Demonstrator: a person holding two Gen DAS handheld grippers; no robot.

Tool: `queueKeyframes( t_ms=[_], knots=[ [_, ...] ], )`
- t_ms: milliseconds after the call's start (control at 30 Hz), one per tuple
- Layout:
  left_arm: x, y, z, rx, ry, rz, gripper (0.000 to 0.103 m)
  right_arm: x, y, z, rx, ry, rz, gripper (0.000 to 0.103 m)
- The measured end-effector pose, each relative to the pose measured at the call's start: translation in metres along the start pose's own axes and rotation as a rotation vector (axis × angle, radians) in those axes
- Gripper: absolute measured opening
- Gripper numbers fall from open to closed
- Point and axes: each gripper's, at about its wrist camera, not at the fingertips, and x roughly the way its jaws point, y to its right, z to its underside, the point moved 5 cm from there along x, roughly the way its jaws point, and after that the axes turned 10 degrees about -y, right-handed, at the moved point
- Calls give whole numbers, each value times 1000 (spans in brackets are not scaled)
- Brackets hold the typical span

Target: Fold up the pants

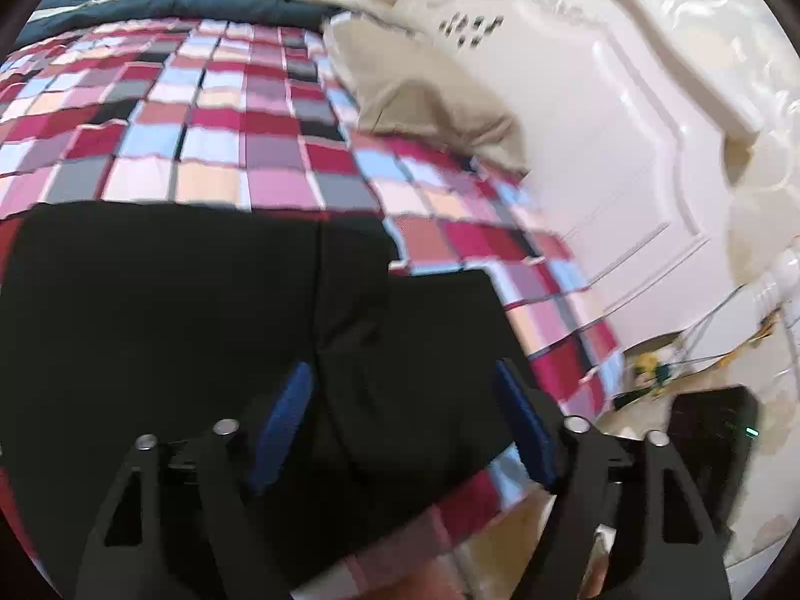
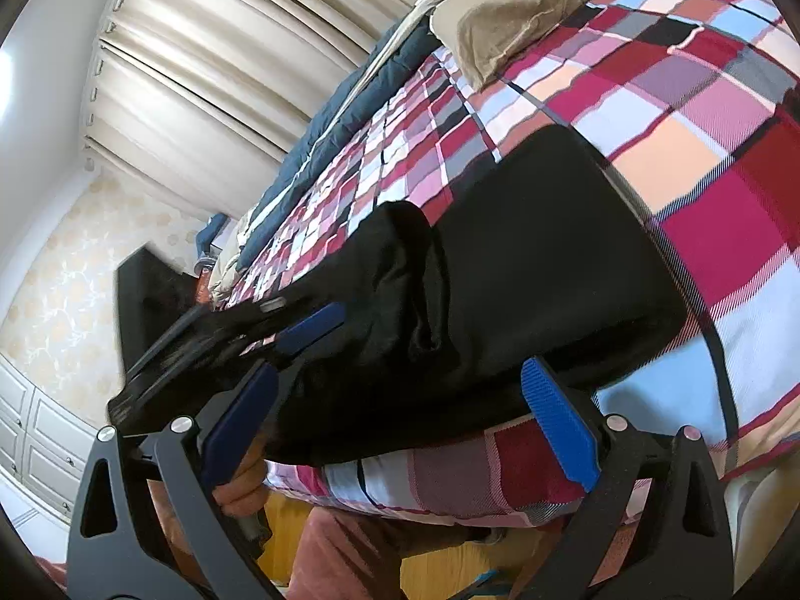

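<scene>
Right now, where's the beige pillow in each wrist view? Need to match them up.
Left wrist: pillow upper centre, on the plaid bedspread, against the white headboard.
Right wrist: pillow top right of centre, at the bed's far end.
Shared landmark: the black pants, lying on the bedspread nearer the camera than the pillow in both.

checked bedspread (image 1: 225,140), white headboard (image 1: 625,150), pleated curtains (image 2: 200,65), white cabinet (image 2: 35,430).
</scene>
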Motion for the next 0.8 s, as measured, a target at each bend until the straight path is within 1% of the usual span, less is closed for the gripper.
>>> queueKeyframes(
  t_ms=[67,133,200,267,333,367,400,433,500,600,700,800],
  knots=[
    [-30,-1,3,-6,65,29,81,-4,-6,-5,-19,3,-11,98],
    [-55,-13,7,-20,122,21,84,-6,-14,-12,-46,-1,-38,98],
    [-74,-33,14,-45,171,-9,85,-4,-20,-20,-63,-20,-59,98],
    [-88,-68,23,-85,211,-68,85,3,-25,-29,-82,-48,-67,98],
    [-95,-108,35,-155,226,-134,85,15,-27,-38,-109,-85,-49,98],
    [-98,-126,41,-195,229,-146,85,23,-26,-42,-115,-105,-39,98],
    [-99,-147,48,-238,227,-131,85,33,-24,-47,-116,-131,-27,98],
    [-98,-157,53,-259,220,-115,85,41,-23,-51,-114,-149,-16,98],
    [-92,-183,65,-338,174,-50,85,58,-16,-58,-106,-186,6,97],
    [-85,-205,75,-428,156,44,86,79,-10,-65,-96,-227,35,97],
    [-86,-208,79,-434,177,99,86,94,-9,-67,-102,-254,57,97],
    [-85,-208,79,-410,168,94,86,105,-11,-68,-116,-275,71,97]
  ],
)
